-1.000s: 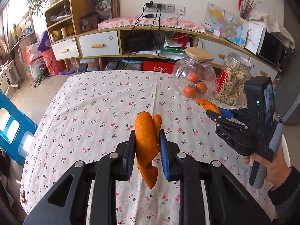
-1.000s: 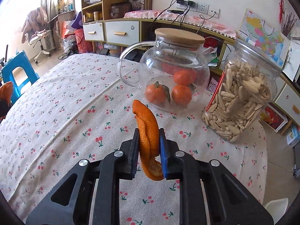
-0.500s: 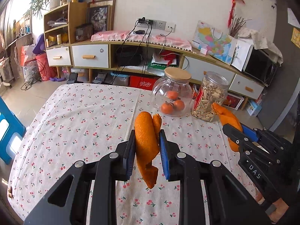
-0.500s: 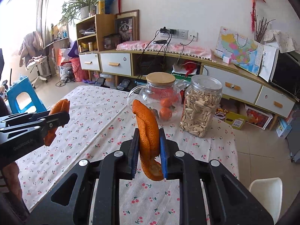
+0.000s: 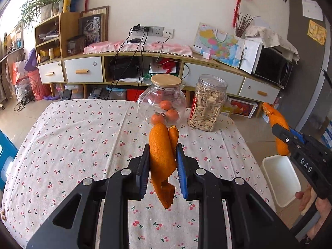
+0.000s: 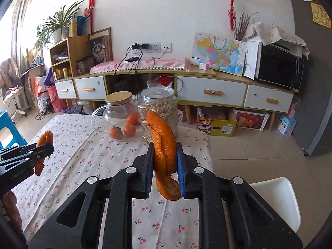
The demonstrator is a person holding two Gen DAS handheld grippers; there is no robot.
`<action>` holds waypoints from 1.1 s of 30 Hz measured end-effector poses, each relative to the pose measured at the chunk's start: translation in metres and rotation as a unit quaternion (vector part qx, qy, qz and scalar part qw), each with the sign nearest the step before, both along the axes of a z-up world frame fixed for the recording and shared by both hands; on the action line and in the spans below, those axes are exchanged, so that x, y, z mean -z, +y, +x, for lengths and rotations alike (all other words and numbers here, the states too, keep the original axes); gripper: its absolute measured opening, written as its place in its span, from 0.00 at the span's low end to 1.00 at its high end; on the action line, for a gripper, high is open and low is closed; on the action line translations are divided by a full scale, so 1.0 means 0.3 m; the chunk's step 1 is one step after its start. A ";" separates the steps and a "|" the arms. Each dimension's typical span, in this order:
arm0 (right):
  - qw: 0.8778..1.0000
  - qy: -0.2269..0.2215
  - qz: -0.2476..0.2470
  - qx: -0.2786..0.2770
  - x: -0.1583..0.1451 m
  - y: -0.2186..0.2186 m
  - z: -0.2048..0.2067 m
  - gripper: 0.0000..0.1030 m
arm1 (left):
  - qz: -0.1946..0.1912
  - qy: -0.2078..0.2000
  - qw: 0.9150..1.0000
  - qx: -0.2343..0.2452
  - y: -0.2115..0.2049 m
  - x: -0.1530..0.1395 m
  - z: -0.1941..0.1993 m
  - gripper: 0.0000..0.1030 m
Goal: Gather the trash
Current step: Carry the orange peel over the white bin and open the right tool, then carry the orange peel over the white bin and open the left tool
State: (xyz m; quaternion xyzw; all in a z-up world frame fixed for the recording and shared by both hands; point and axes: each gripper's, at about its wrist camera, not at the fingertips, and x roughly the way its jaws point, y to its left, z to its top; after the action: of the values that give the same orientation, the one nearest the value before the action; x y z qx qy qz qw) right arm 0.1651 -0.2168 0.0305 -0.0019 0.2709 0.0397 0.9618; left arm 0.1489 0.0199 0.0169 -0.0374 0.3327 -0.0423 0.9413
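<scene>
My left gripper [image 5: 162, 155] is shut on a curled strip of orange peel [image 5: 160, 151], held above the cherry-print tablecloth [image 5: 83, 141]. In the right wrist view the same gripper [image 6: 44, 147] shows at the left edge with its peel [image 6: 44, 138]. My right gripper [image 6: 165, 155] is shut on a second orange peel [image 6: 164, 145], near the table's right edge. From the left wrist view this right gripper [image 5: 279, 130] and its peel [image 5: 278, 122] hang over a white bin [image 5: 280, 178] beside the table.
A glass jar with a wooden lid [image 5: 164, 101] holds tangerines at the table's far side, beside a clear jar of seeds [image 5: 209, 103]. A low cabinet [image 5: 145, 70] runs along the wall behind. A blue stool [image 6: 8, 132] stands left of the table.
Both grippers have pulled back and risen from the jars, keeping their peels. The right gripper has swung to the right, past the table's edge, and the white bin has come into view.
</scene>
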 end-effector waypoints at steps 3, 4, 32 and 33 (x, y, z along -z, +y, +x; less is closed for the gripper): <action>0.998 -0.002 0.000 0.063 0.007 -0.131 -0.003 0.18 | 0.013 0.009 1.000 0.008 -0.037 0.033 0.005 0.24; 0.996 0.005 0.005 0.085 0.015 -0.182 -0.003 0.18 | 0.017 0.013 1.000 0.012 -0.050 0.045 0.007 0.24; 0.875 -0.053 0.200 0.438 -0.054 -1.049 -0.311 0.90 | -0.038 0.042 0.975 0.217 -1.110 -0.046 0.138 0.25; 0.870 -0.060 0.207 0.444 -0.057 -1.065 -0.330 0.91 | -0.041 0.045 0.972 0.226 -1.153 -0.049 0.140 0.26</action>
State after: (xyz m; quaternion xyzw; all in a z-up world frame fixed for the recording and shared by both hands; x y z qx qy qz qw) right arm 0.0660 -0.5364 0.0478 0.3154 0.1706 -0.3369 0.8706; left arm 0.1908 -0.3260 0.0317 -0.0020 0.3724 -0.2656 0.8893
